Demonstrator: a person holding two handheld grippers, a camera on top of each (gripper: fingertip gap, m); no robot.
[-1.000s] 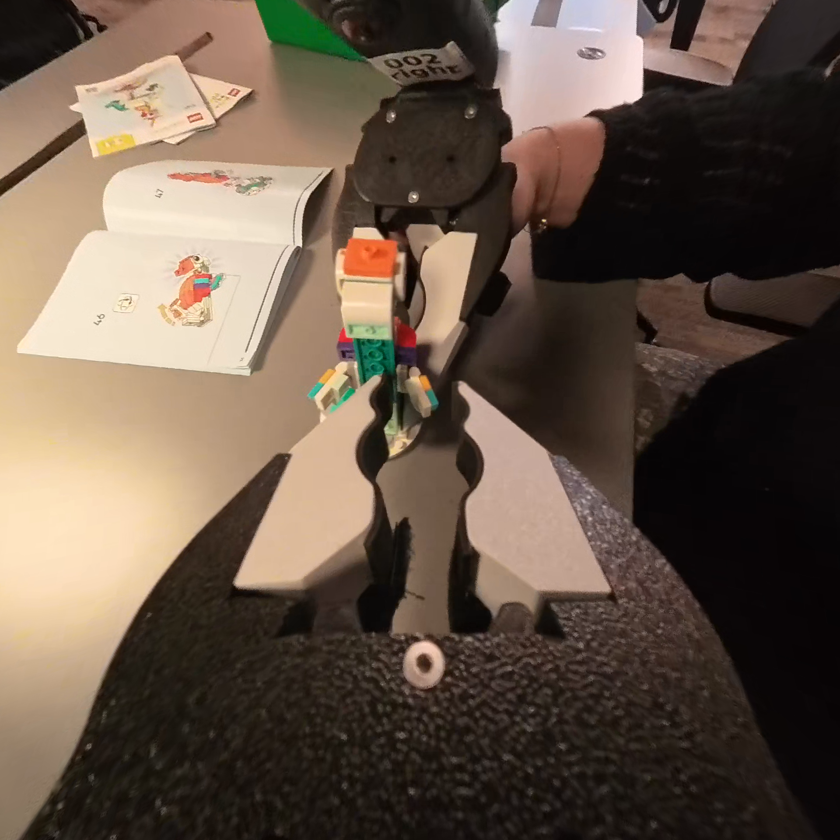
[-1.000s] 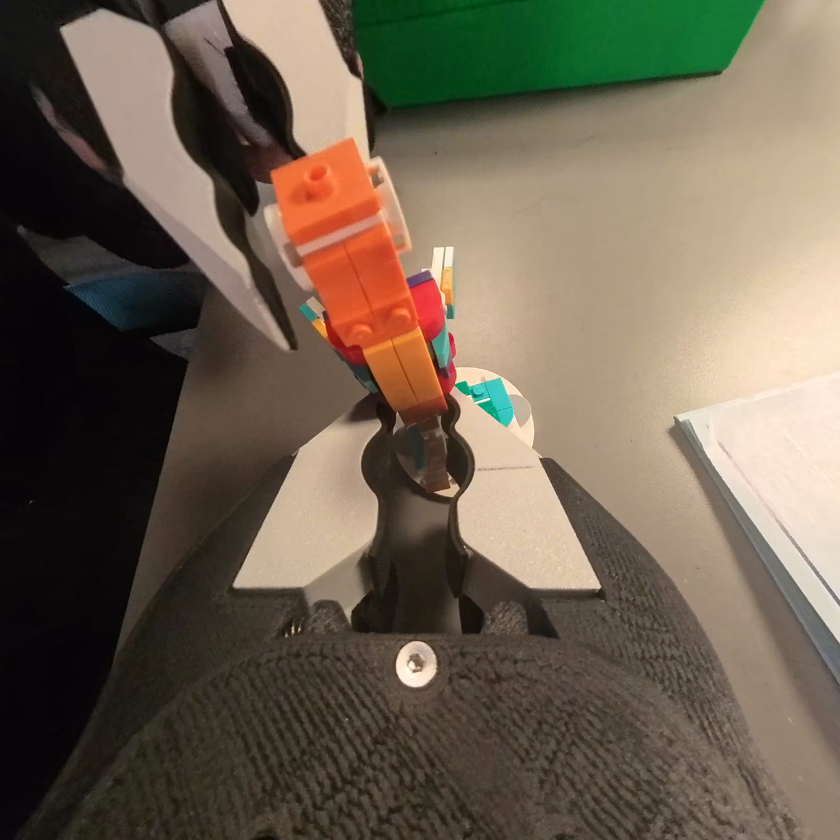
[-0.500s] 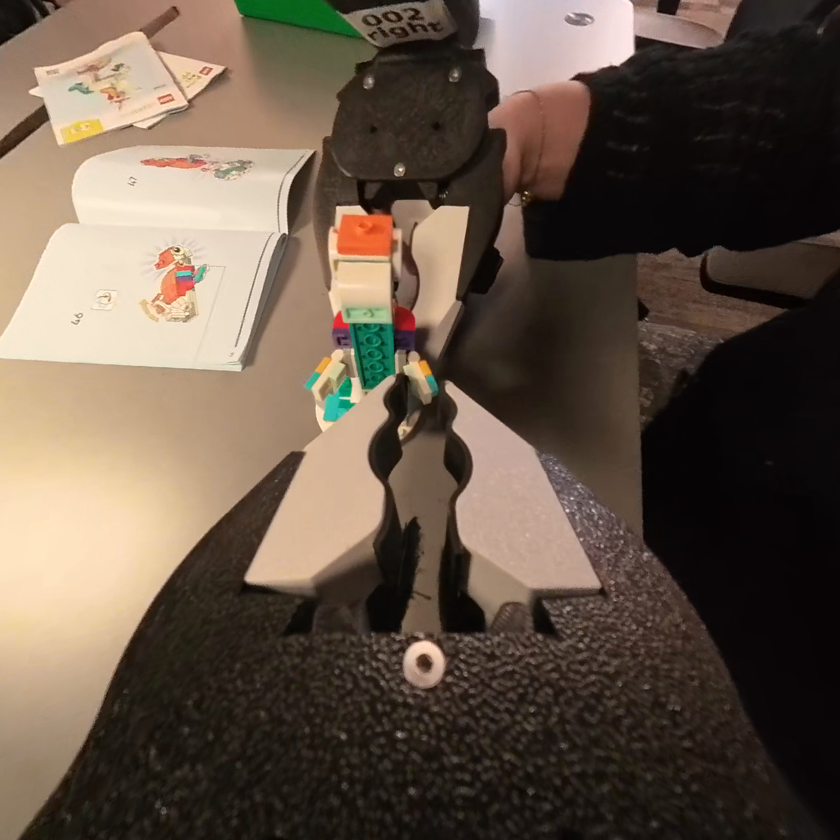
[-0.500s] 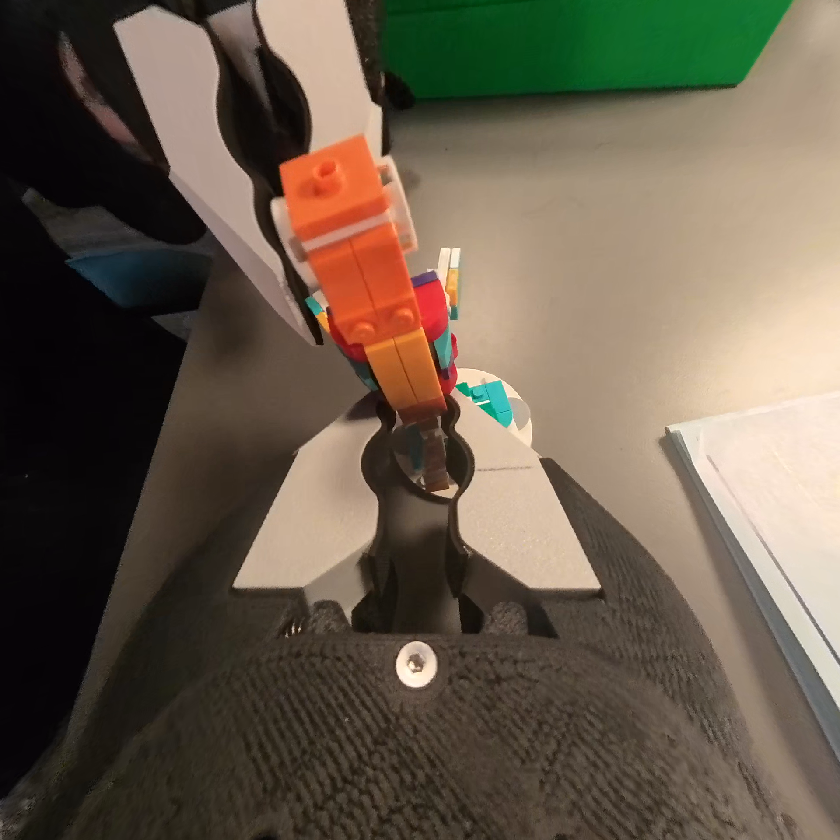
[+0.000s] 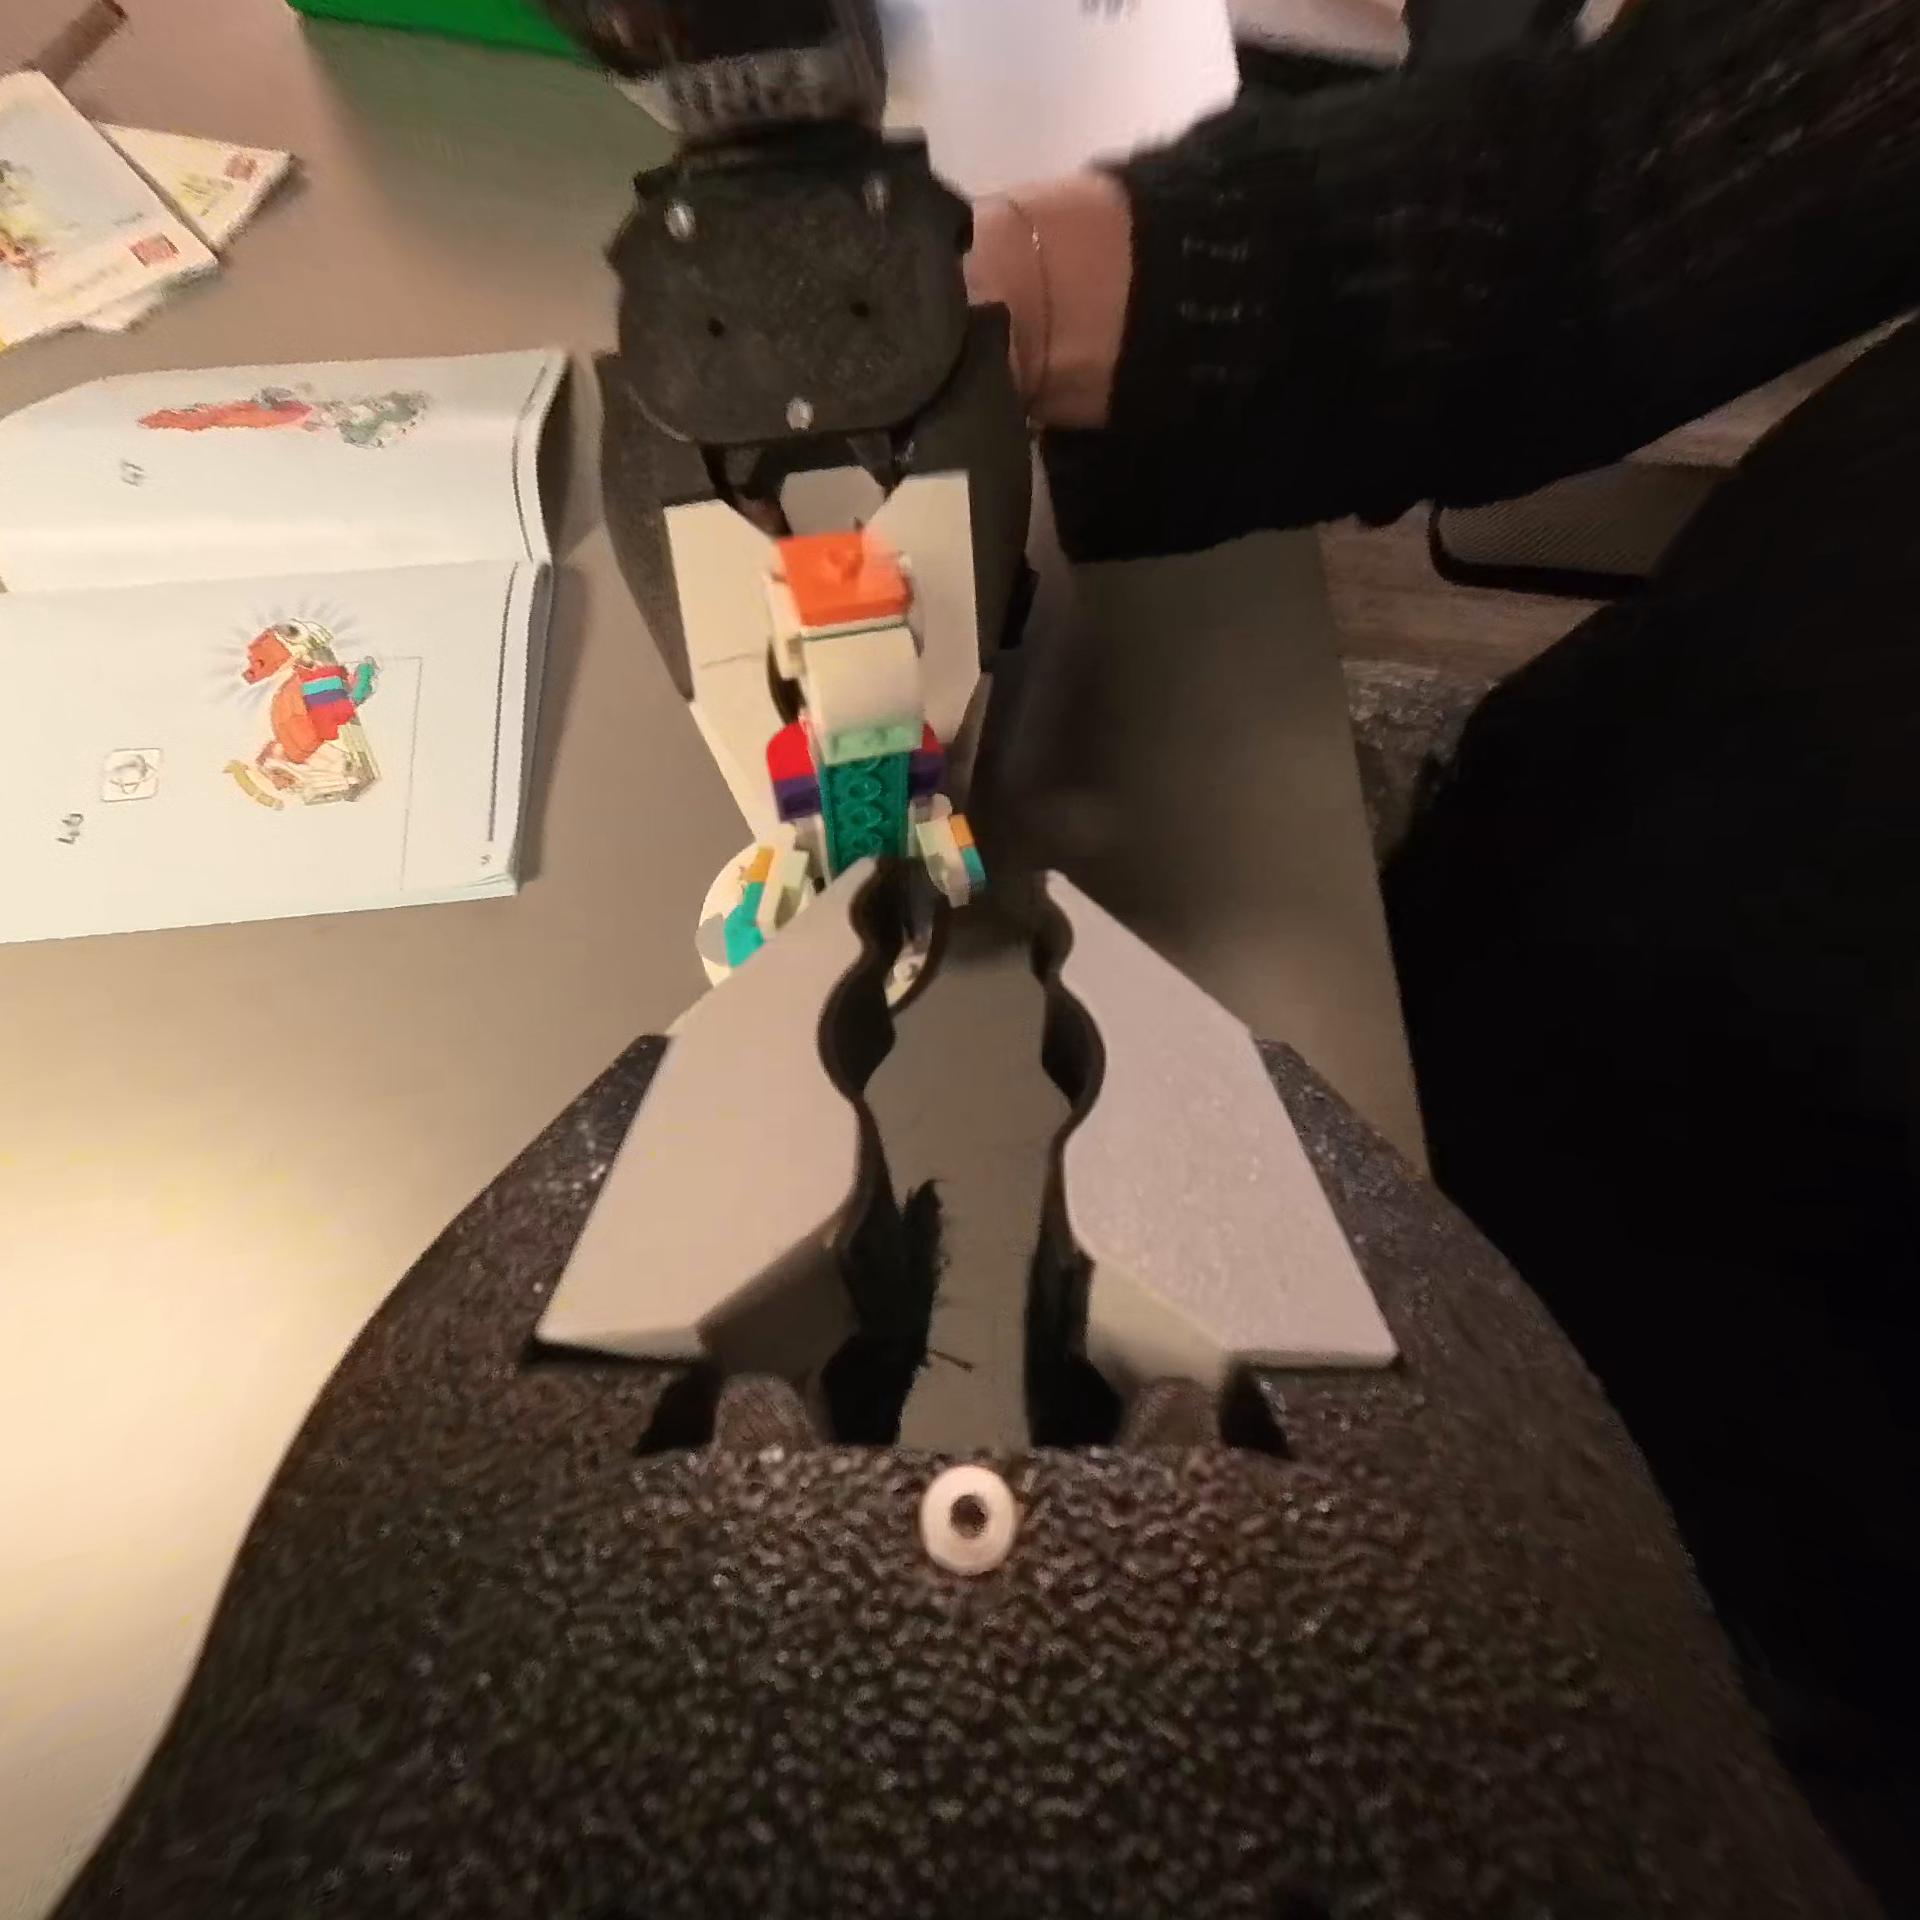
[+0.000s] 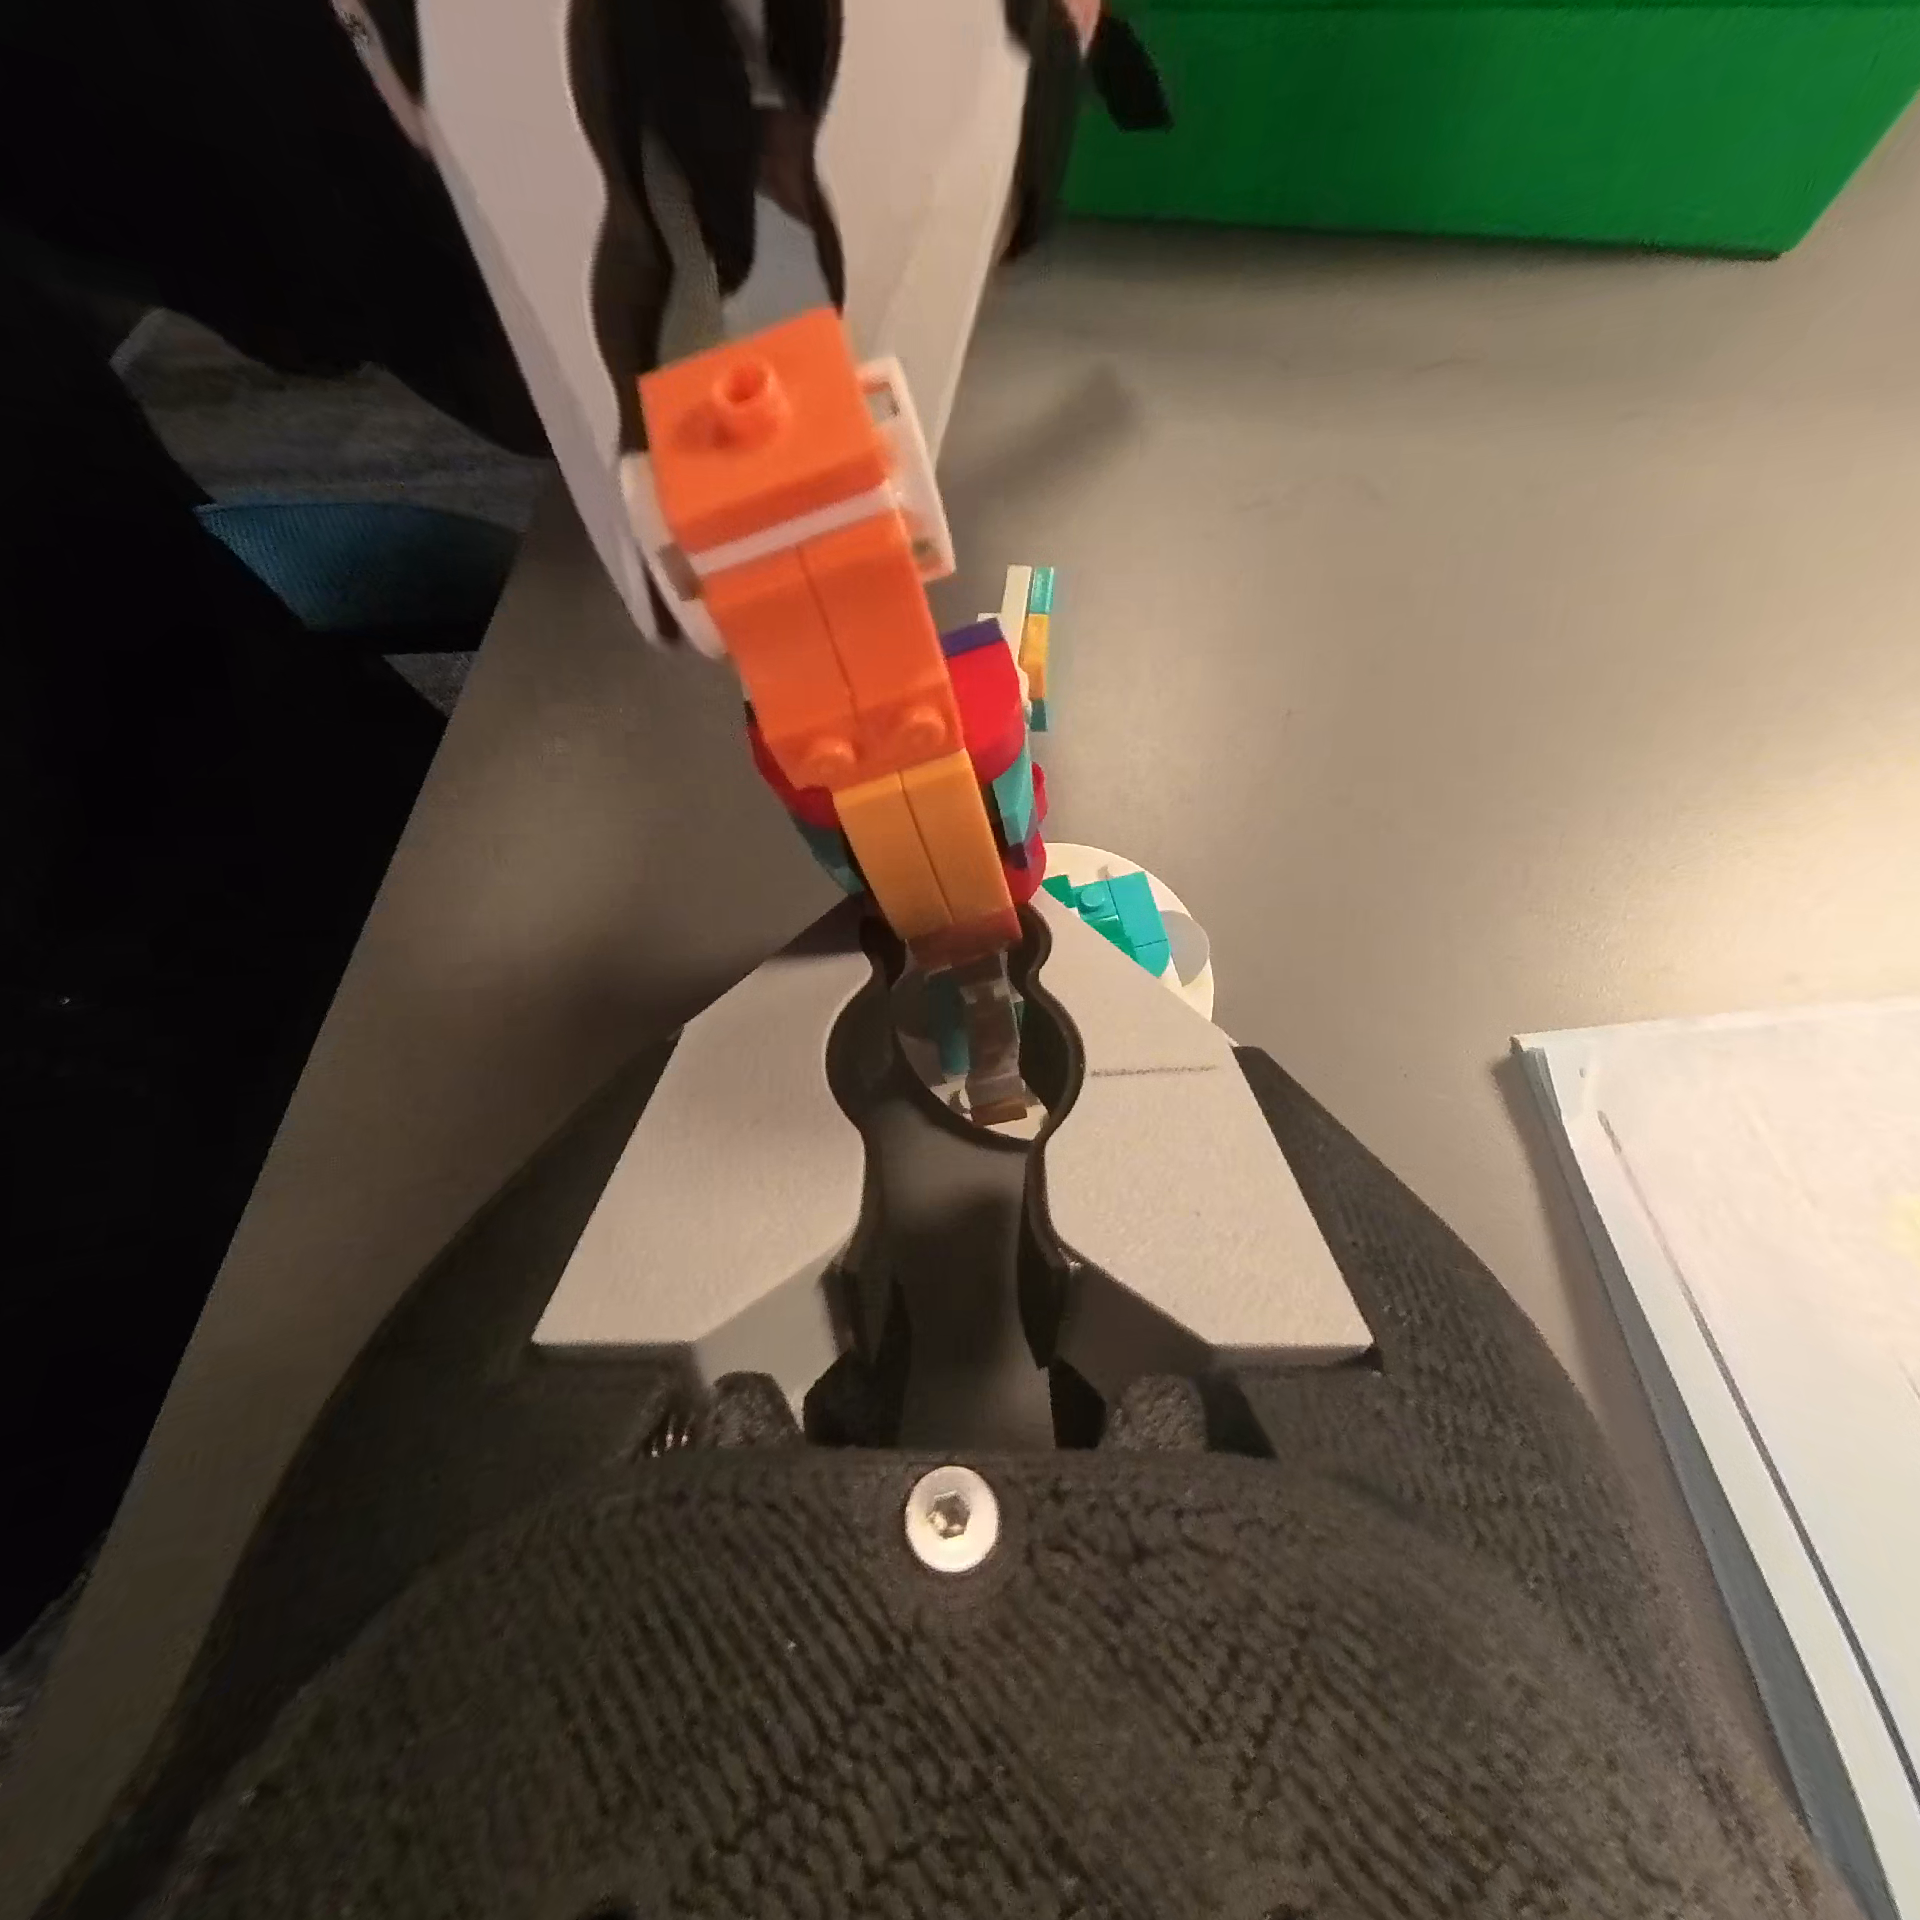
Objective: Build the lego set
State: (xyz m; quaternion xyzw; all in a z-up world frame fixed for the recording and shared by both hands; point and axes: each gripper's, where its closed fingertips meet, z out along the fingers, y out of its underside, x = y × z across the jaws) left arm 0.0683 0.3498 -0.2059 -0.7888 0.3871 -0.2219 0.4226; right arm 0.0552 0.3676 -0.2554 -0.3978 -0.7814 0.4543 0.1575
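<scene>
We record the lego figure (image 6: pixel 831 665) as glossy, smooth plastic with studded faces. We note the left gripper (image 5: pixel 961 894): matt grey fingers (image 5: pixel 727 1132) of fine-grained plastic, set in a rough, pebbled black shell. We list the right gripper (image 6: pixel 940 935) alike, with a bright metal screw (image 6: pixel 951 1538). The table (image 6: pixel 1455 623) looks smooth and matt; the instruction booklet (image 5: pixel 260 665) is paper.
</scene>
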